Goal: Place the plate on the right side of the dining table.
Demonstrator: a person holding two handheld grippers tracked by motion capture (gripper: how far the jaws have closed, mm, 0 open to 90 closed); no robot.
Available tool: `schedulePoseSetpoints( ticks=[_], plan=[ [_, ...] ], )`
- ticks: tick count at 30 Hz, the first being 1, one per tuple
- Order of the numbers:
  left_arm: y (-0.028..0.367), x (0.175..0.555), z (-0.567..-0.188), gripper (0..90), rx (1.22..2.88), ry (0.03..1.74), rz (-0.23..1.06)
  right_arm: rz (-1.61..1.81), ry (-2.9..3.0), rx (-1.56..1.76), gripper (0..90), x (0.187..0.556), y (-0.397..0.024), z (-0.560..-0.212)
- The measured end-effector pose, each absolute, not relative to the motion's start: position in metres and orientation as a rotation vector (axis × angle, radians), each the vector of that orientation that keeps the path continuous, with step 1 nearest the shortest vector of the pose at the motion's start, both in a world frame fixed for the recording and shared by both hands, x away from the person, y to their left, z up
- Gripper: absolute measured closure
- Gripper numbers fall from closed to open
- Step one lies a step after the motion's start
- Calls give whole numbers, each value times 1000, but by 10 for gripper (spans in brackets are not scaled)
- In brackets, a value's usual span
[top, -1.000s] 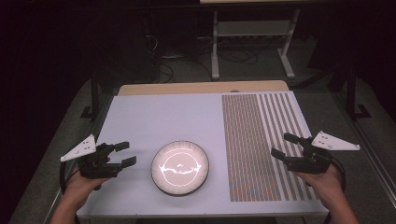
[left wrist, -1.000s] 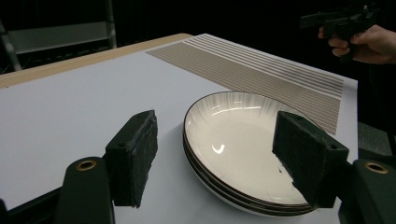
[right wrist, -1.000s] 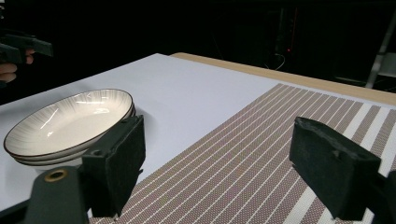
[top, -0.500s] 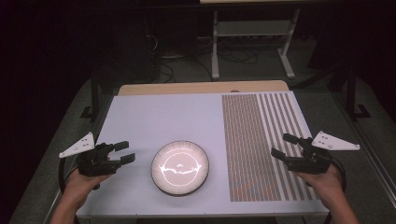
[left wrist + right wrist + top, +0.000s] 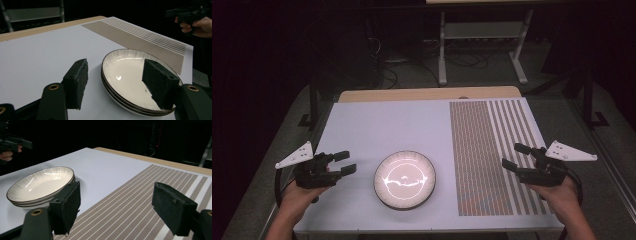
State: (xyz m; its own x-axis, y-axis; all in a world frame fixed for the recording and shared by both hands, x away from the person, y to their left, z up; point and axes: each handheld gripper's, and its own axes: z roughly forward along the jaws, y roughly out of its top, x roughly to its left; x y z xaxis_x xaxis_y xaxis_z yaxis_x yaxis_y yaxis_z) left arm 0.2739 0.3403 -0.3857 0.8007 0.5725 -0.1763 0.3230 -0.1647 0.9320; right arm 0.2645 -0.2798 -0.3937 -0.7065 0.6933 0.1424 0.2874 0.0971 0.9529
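A stack of white plates (image 5: 405, 180) with dark rims sits at the front middle of the white table (image 5: 377, 125). My left gripper (image 5: 349, 162) hovers just left of the stack, open and apart from it. In the left gripper view the plates (image 5: 125, 72) lie beyond the left gripper (image 5: 118, 82), whose jaws have just been closing a little with nothing between them. My right gripper (image 5: 510, 155) is held open over the right edge of the striped brown placemat (image 5: 492, 150). Its jaws too have just been closing slightly, on nothing. In the right gripper view the right gripper (image 5: 120, 206) frames the placemat (image 5: 140, 195), plates (image 5: 40, 183) at left.
A wooden strip (image 5: 427, 94) runs along the table's far edge. Behind it stands a metal shelf frame (image 5: 482, 45) with cables on the floor. The surroundings are dark. The other hand's gripper (image 5: 185, 13) appears far off in the left gripper view.
The left gripper's jaws stand a little closer together than a second ago. Both hands have kept their places, and the plates have not moved.
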Motion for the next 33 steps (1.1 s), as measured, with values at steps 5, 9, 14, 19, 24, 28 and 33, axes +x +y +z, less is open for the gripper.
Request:
schedulePoseSetpoints(
  ticks=[5, 9, 14, 19, 24, 28, 33],
  plan=[
    [338, 274, -384, 389, 1763, 716, 245, 1620, 2071, 962, 239, 265, -274, -390],
    [335, 274, -382, 399, 1769, 719, 245, 1598, 2108, 950, 248, 266, -267, -386],
    [328, 273, -380, 415, 1802, 733, 247, 1573, 2177, 947, 266, 269, -252, -382],
    [322, 274, -378, 413, 1824, 745, 240, 1541, 2253, 939, 289, 272, -235, -379],
    [317, 274, -376, 407, 1860, 773, 212, 1537, 2282, 932, 310, 274, -225, -375],
    [312, 276, -376, 406, 1864, 817, 147, 1508, 2334, 920, 348, 276, -212, -368],
    [307, 275, -378, 411, 1880, 812, 130, 1483, 2391, 891, 366, 280, -194, -365]
  ],
)
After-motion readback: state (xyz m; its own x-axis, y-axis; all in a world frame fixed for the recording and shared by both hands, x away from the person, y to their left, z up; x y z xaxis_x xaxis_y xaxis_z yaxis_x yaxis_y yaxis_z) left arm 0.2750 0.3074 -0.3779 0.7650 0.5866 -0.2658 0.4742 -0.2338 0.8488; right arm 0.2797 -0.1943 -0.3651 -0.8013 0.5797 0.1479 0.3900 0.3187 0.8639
